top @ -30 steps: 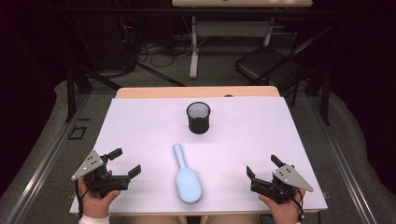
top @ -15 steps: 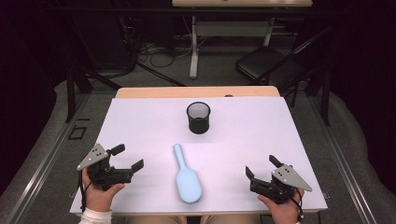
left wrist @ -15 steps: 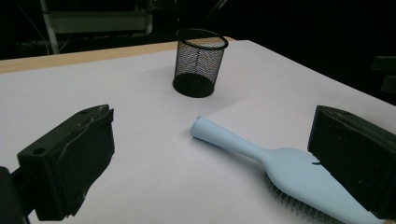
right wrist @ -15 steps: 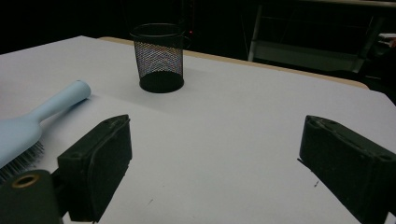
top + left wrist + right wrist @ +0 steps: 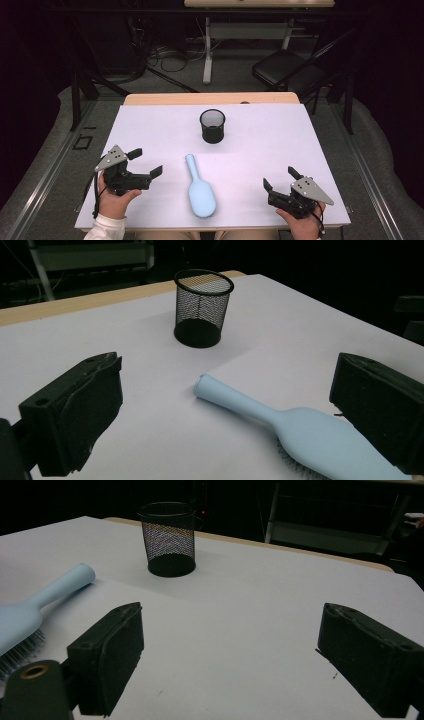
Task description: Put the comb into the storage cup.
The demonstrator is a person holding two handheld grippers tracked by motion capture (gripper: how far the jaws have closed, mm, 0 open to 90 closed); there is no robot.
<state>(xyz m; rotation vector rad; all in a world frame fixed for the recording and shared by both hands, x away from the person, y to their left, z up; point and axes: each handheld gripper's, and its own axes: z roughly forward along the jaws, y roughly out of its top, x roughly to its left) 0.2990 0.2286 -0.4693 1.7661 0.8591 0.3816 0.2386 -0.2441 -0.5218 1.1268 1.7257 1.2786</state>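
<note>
High view showed the hairbrush (image 5: pixel 200 192) untouched on the worktop (image 5: pixel 260 150), mesh cup (image 5: pixel 212 126) empty; left gripper (image 5: pixel 145 164) and right gripper (image 5: pixel 280 180) fingers spread, nothing grasped yet.

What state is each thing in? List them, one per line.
Hairbrush: lying flat, bristles down, handle toward the cup, untouched.
Mesh cup: upright, empty.
Left gripper: open, holding nothing, raised beside the hairbrush.
Right gripper: open, nothing between its jaws, which have just been closing slightly.
</note>
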